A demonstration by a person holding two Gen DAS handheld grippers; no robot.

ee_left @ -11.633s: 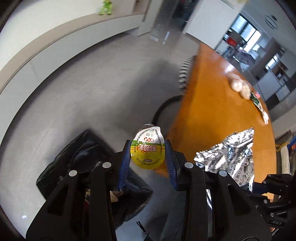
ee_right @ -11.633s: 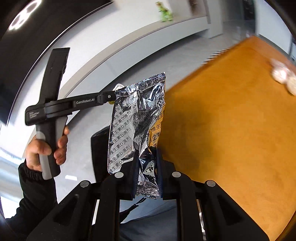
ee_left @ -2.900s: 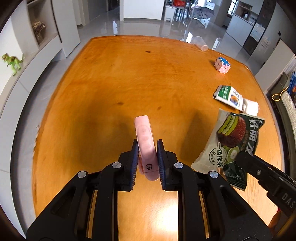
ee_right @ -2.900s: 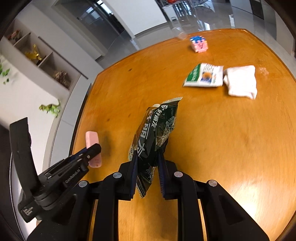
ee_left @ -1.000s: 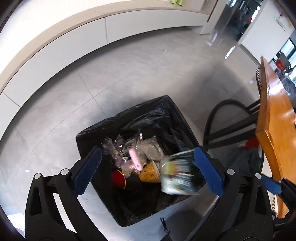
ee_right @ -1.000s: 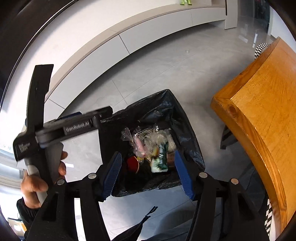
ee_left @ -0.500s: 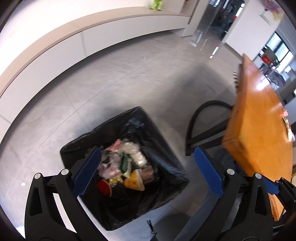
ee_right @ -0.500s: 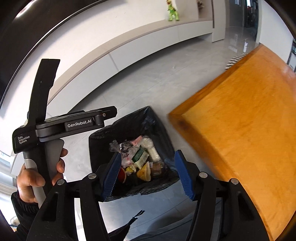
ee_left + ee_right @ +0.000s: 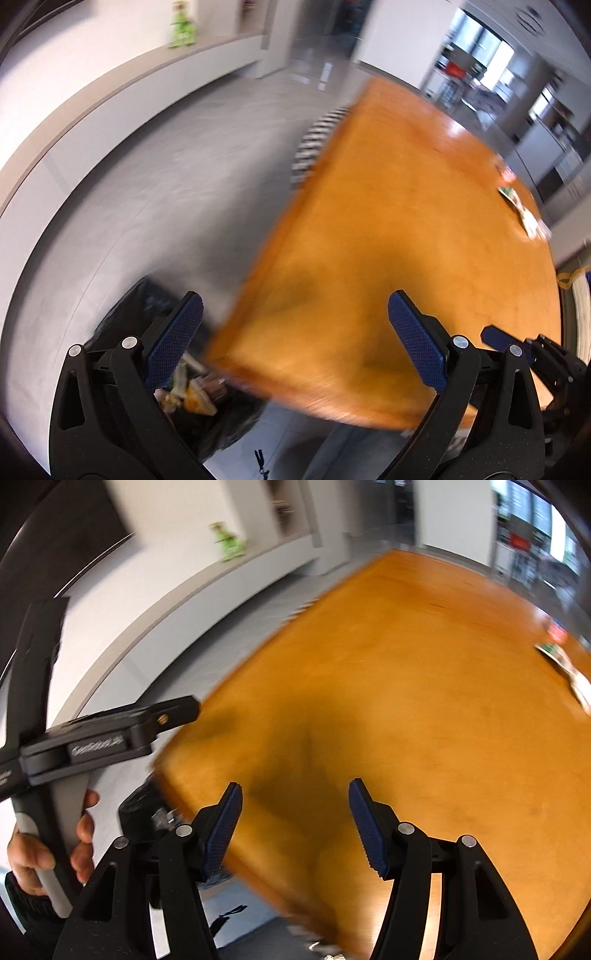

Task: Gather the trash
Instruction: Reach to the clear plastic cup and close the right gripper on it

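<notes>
My left gripper (image 9: pixel 295 338) is open and empty over the near corner of the orange wooden table (image 9: pixel 406 240). Below its left finger the black-lined trash bin (image 9: pixel 147 314) shows on the floor, with wrappers (image 9: pixel 184 391) inside. My right gripper (image 9: pixel 295 825) is also open with nothing between its blue pads, above the table (image 9: pixel 406 701). A green-and-white packet (image 9: pixel 565 668) and a small red item (image 9: pixel 556 631) lie at the table's far right; the packet (image 9: pixel 517 201) is blurred in the left wrist view. The picture is smeared by motion.
A hand (image 9: pixel 44 849) holds the left gripper's handle (image 9: pixel 92 738) at the left of the right wrist view. A green toy dinosaur (image 9: pixel 181 29) stands on a long white ledge. Grey tiled floor (image 9: pixel 166 166) lies left of the table. A striped chair (image 9: pixel 314 144) sits by the table's edge.
Both grippers have swung from above the bin toward the table, which now fills both views. The bin has slid to the lower left. Both stayed open and empty.
</notes>
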